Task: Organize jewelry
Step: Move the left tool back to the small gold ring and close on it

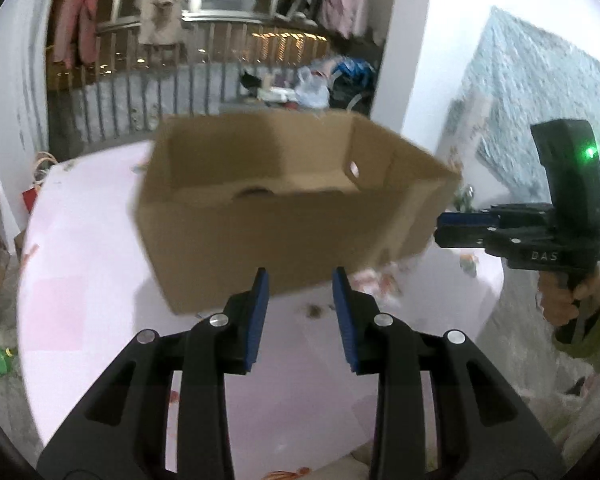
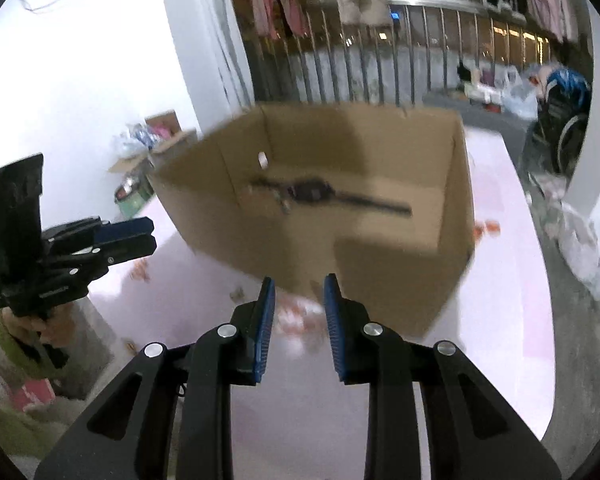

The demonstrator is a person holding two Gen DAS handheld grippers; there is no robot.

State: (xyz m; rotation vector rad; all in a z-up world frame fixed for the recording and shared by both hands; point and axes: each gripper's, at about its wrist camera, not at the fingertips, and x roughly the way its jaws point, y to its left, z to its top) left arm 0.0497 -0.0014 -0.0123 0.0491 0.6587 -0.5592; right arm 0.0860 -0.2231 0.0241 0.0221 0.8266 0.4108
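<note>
An open brown cardboard box (image 1: 260, 236) stands on the pink table (image 1: 80, 280); it also shows in the right wrist view (image 2: 380, 272). A dark wristwatch (image 2: 316, 194) lies flat on the box floor. Small orange and white jewelry pieces (image 2: 296, 320) lie scattered on the table in front of the box, also seen blurred in the left wrist view (image 1: 376, 284). My left gripper (image 1: 300, 280) is open and empty, just short of the box's near wall. My right gripper (image 2: 299, 286) is open and empty above the scattered pieces. Each gripper shows from the side in the other view, the right one (image 1: 440, 230), the left one (image 2: 152, 236).
A balcony railing (image 1: 204, 92) with hanging clothes runs behind the table. Plastic bags and clutter (image 1: 316, 84) sit beyond the box. Boxes and bags (image 2: 148, 140) lie on the floor by the white wall. A wheelchair (image 2: 560, 120) stands at the right.
</note>
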